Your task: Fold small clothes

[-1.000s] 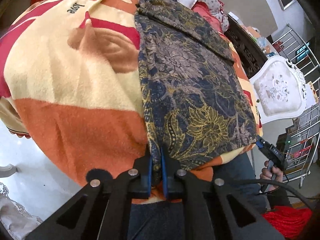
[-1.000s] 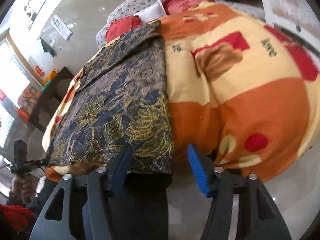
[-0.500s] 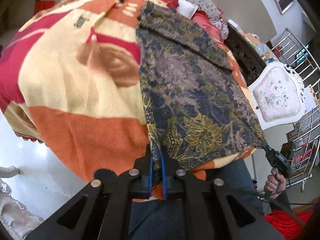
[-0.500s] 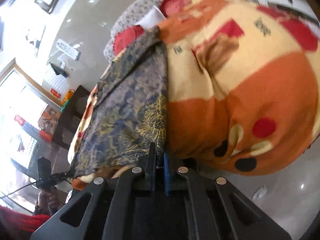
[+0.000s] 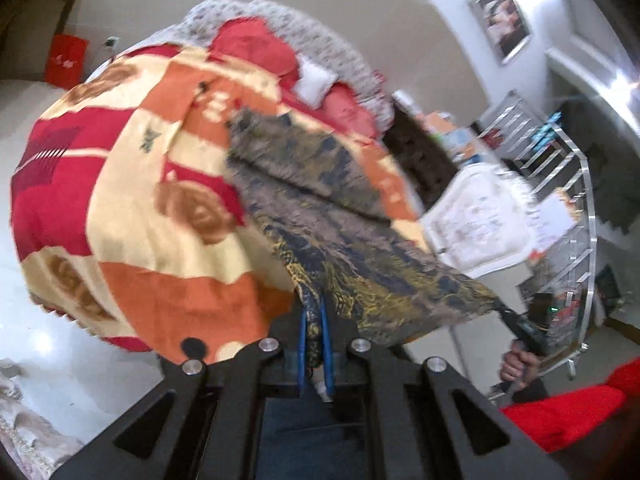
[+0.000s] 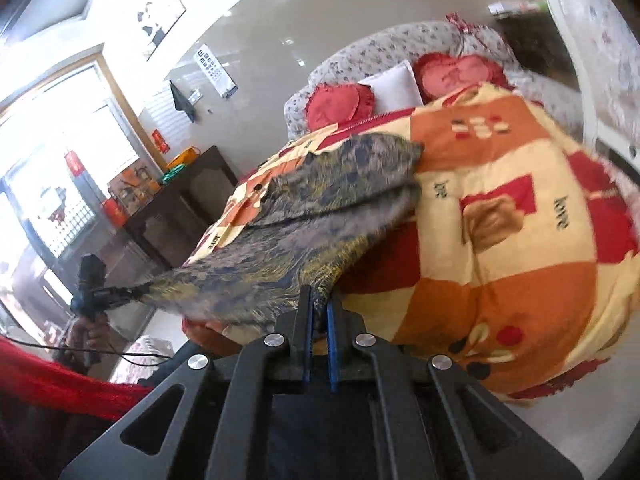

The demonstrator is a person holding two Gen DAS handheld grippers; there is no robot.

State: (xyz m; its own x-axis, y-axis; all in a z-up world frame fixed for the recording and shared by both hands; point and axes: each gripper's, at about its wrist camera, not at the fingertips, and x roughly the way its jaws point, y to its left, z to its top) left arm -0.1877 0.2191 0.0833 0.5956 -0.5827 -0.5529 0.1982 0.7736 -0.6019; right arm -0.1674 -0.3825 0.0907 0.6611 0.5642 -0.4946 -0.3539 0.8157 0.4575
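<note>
Pinching one near corner each, the left gripper (image 5: 314,334) and right gripper (image 6: 318,330) hold the dark floral garment (image 5: 340,240) stretched above the orange patchwork blanket (image 5: 160,200), its far folded end resting on that blanket.

Motion-blurred fisheye views, bright window (image 6: 60,168) glare

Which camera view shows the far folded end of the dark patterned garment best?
The right wrist view: the dark patterned garment shows its folded far end sharply on the blanket. The left wrist view shows that end blurred.
</note>
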